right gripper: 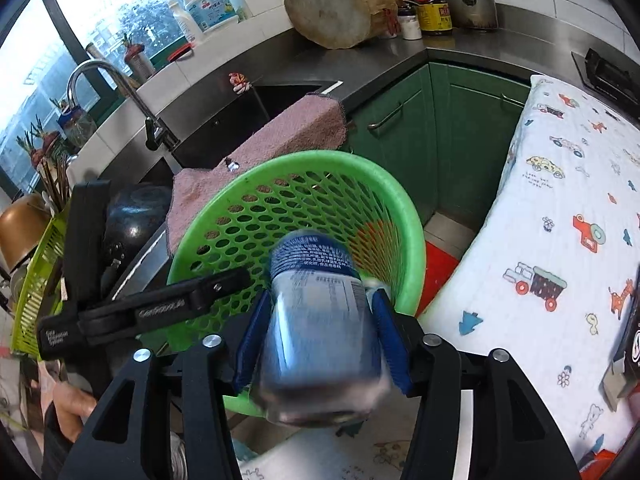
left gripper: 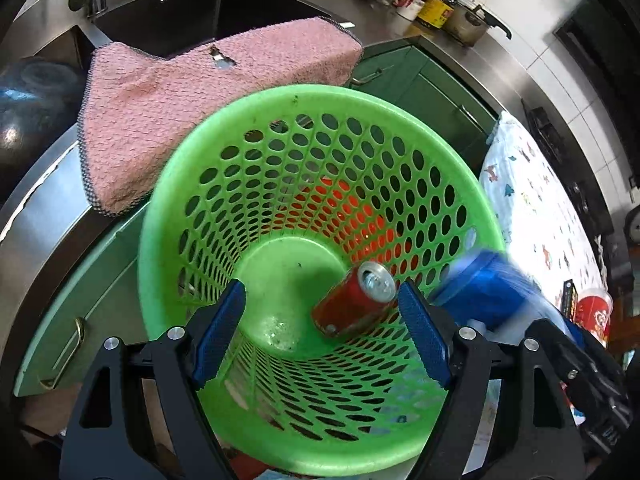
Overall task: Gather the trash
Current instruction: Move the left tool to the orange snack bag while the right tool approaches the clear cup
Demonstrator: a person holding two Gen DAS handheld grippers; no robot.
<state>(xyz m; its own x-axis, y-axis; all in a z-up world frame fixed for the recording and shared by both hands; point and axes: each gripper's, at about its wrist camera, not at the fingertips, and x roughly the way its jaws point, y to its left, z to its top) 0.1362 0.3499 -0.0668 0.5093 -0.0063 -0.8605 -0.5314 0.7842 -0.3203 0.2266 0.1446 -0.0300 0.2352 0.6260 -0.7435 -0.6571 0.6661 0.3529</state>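
While our right gripper loosely brackets the blurred blue drink can above the green perforated plastic basket, we spread fully over its centre; our left gripper hangs wide, empty.

A pink towel is draped over the steel counter; a chopping block and a pot are stood on it.

A red can lies on its side in the green basket; a blurred blue can tilts over the rim.
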